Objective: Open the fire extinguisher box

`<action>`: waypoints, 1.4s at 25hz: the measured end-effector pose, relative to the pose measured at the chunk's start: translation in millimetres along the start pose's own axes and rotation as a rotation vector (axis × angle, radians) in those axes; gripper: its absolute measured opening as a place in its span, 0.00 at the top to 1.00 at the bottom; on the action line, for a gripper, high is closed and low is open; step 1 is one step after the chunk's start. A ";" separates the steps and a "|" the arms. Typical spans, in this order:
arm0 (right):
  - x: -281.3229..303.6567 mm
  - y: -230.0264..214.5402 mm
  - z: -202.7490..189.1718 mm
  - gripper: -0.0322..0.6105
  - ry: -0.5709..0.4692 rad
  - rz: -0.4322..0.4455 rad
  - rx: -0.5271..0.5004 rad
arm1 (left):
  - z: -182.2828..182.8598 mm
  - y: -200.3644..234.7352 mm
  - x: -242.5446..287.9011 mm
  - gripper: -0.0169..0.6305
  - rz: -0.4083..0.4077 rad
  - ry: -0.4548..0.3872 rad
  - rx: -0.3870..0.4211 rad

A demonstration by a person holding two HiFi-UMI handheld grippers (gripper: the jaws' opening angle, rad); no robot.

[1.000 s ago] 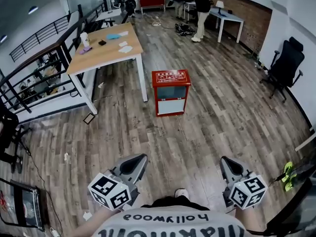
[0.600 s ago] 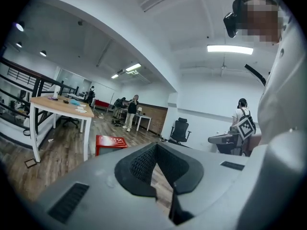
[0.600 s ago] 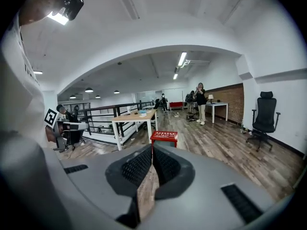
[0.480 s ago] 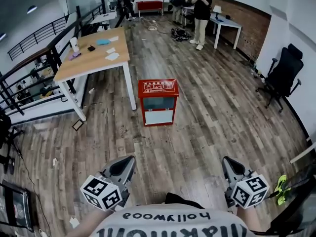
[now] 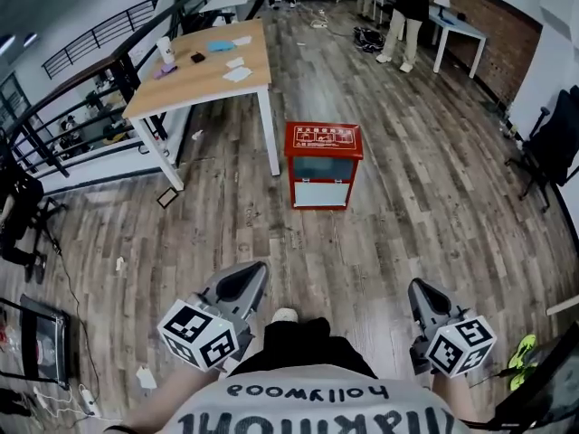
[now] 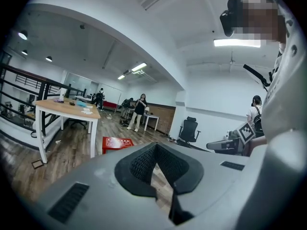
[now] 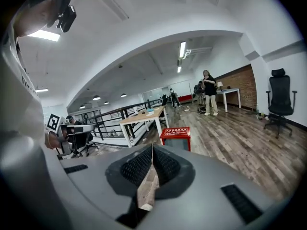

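Wood-plank floor (image 5: 389, 242), open office | fire extinguisher box (image 5: 323, 165) upper centre of head view, beside wooden table (image 5: 204, 70) leg, appears closed, well apart from the 2 tools | left gripper (image 5: 246, 283) and right gripper (image 5: 419, 295) low in frame, jaws pressed together, empty | likely carried closed for the approach; opening not yet begun

The fire extinguisher box (image 5: 323, 165) stood on the floor (image 5: 407, 233) just right of the table's (image 5: 194, 89) near-right leg, people (image 5: 412, 12) beyond.
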State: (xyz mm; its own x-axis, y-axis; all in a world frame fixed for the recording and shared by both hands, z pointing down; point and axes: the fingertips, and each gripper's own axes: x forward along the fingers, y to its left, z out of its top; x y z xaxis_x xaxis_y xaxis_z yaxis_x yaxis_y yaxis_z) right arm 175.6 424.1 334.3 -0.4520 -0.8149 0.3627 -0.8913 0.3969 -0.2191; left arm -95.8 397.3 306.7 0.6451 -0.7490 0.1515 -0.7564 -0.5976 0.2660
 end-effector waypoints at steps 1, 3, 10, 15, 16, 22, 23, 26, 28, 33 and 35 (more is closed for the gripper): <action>7.8 0.9 -0.3 0.93 0.014 0.002 -0.006 | -0.3 4.4 3.7 0.96 0.002 0.004 -0.008; 23.0 0.3 0.7 0.93 0.034 -0.001 -0.009 | -3.5 12.9 13.2 0.96 -0.006 0.018 -0.024; 83.2 -20.6 28.7 0.93 0.033 -0.030 0.048 | -1.1 59.2 71.3 0.96 -0.078 0.065 -0.053; 145.8 -23.5 65.1 0.93 0.002 -0.015 0.103 | 13.4 102.0 108.3 0.96 -0.114 0.094 -0.101; 155.7 -23.5 70.8 0.93 -0.004 -0.009 0.113 | 16.0 108.7 113.8 0.96 -0.119 0.098 -0.110; 196.8 -30.4 86.9 0.93 0.009 -0.028 0.137 | 30.1 154.5 132.3 0.96 -0.109 0.122 -0.116; 203.5 -30.1 89.3 0.93 0.014 -0.030 0.138 | 32.2 164.3 134.3 0.96 -0.099 0.124 -0.119; 221.1 -29.5 93.3 0.93 0.032 -0.029 0.141 | 35.3 189.8 139.6 0.96 -0.073 0.131 -0.141; 232.0 -31.7 96.2 0.93 0.038 -0.032 0.145 | 35.8 202.5 143.8 0.96 -0.067 0.140 -0.148; 263.1 -32.0 110.0 0.93 0.030 -0.034 0.133 | 41.1 229.9 157.4 0.96 -0.081 0.151 -0.142; 275.9 -29.7 114.5 0.93 0.028 -0.028 0.118 | 46.5 240.8 164.4 0.96 -0.084 0.142 -0.138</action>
State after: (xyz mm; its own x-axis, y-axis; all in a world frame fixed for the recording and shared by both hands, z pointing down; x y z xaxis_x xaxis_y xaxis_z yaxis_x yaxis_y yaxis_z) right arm 81.2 139.1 337.2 -0.4294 -0.8121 0.3952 -0.8941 0.3203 -0.3131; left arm -176.9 117.0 351.4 0.7217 -0.6442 0.2531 -0.6832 -0.6043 0.4100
